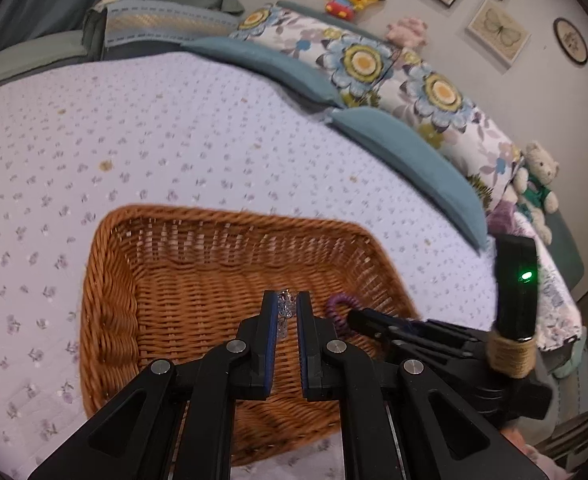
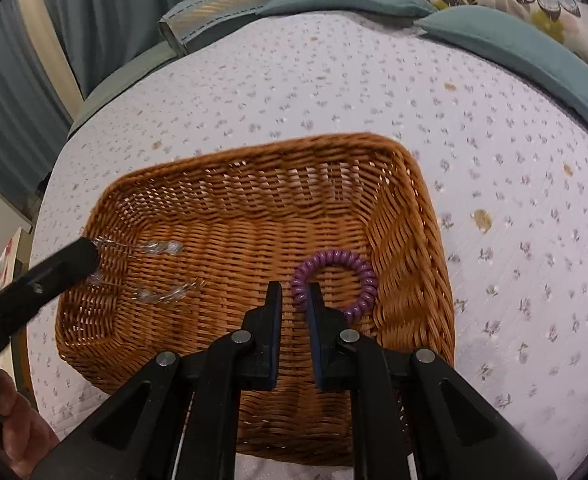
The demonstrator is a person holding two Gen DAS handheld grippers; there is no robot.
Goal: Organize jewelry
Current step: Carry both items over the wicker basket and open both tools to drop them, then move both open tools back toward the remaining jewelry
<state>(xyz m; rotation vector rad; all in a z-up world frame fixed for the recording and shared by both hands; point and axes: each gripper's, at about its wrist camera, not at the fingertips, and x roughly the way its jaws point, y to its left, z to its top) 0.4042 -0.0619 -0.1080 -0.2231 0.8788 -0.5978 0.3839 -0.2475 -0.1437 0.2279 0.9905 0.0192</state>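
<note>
A brown wicker basket (image 1: 109, 320) (image 2: 410, 240) sits on the bed. My left gripper (image 1: 286, 304) is shut on a clear crystal bead bracelet (image 1: 285, 308) and holds it over the basket's inside. In the right wrist view the left gripper (image 2: 89, 256) enters from the left, with the clear beads (image 2: 157, 248) hanging from its tip. My right gripper (image 2: 296, 296) is shut on a purple spiral hair tie (image 2: 358, 268), pinching its left side low inside the basket. The hair tie (image 1: 336, 308) and the right gripper (image 1: 358, 316) also show at the right in the left wrist view.
The bed has a white quilt with small purple flowers (image 1: 173, 140). Teal pillows (image 1: 414, 152) and floral cushions (image 1: 366, 64) line the far side. Plush toys (image 1: 538, 176) sit by the wall. Curtains (image 2: 13, 92) hang at the left.
</note>
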